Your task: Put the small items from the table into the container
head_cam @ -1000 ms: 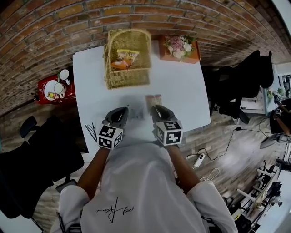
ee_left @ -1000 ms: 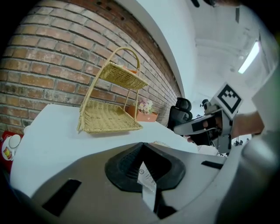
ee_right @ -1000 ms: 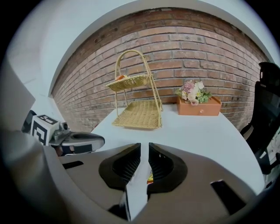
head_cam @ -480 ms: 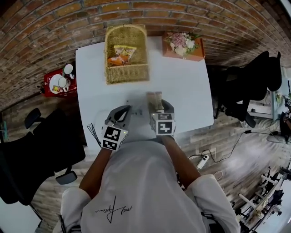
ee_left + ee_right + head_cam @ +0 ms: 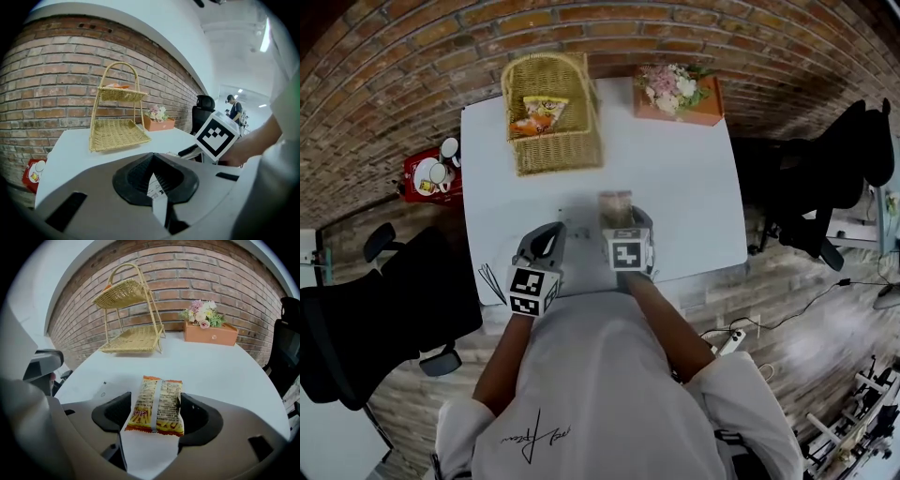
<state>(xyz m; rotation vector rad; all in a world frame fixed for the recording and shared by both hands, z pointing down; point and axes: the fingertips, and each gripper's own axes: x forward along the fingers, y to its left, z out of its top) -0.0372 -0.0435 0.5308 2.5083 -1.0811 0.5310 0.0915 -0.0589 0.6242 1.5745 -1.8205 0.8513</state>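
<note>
Orange packet [image 5: 539, 111] already in top tier of wicker basket [image 5: 558, 152]. Your right hand-held gripper [image 5: 157, 420]: jaws opening, snack packet [image 5: 157, 401] lies between them on desk [image 5: 675, 187], not gripped. Your left hand-held gripper [image 5: 151, 164] is pinched on thin white slip [image 5: 155, 187]. Both items remain to load, I judge.

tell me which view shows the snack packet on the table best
Right gripper view: the snack packet lies large and centred on the table between the opening jaws of the right claw, print showing. The head view shows it small, its near end hidden by that claw. The left gripper view doesn't show it.
</note>
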